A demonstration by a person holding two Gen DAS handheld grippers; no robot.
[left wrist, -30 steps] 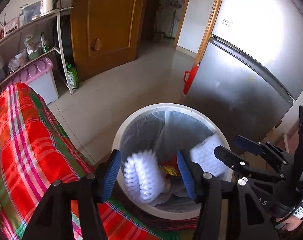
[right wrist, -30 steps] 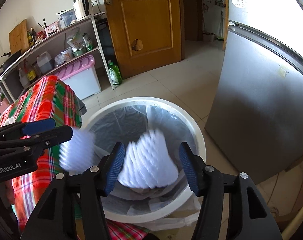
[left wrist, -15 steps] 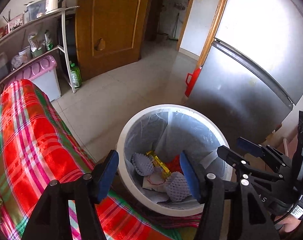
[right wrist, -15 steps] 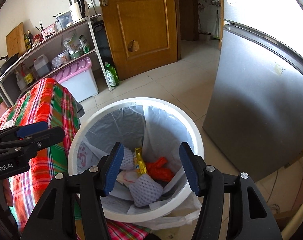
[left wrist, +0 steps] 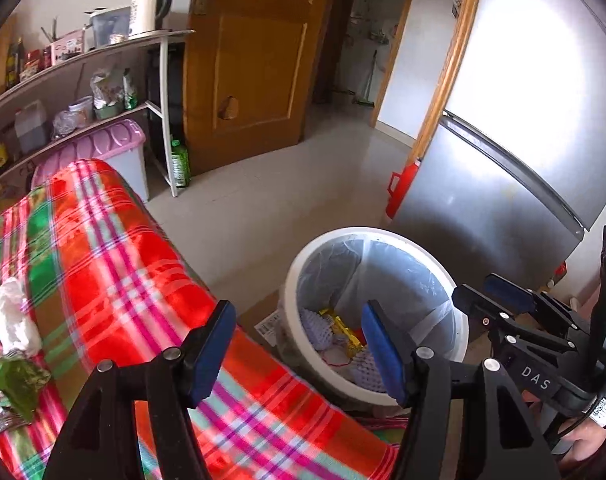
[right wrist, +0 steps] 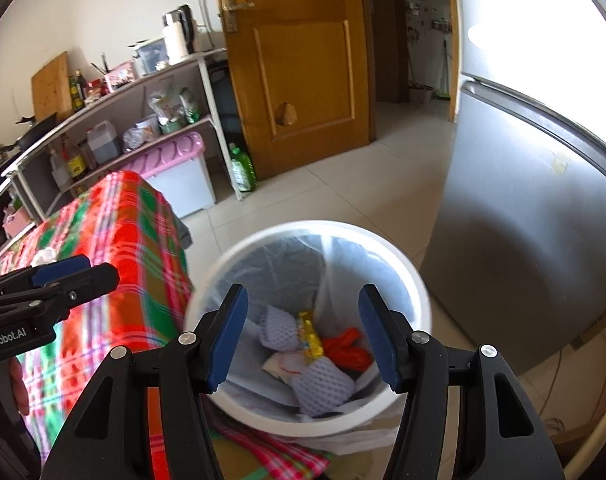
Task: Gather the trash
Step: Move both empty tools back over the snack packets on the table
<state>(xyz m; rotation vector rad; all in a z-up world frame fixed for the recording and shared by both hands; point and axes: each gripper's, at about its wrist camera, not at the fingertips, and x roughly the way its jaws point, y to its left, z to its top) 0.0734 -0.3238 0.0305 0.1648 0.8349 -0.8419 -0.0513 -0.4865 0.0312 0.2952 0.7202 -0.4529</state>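
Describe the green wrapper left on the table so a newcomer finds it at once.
Start at the plaid tablecloth beside the white bin. At its near left edge lies a white crumpled tissue; the green wrapper sits just below it, dark, flat and leaf-coloured, unlike the pale tissue.

surface: plaid-covered table [left wrist: 103, 264] | on it: white tissue [left wrist: 13, 320], green wrapper [left wrist: 17, 386]

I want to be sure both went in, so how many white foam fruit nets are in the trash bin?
2. One foam fruit net lies at the back left of the trash bin, the other at the front; more may be hidden underneath.
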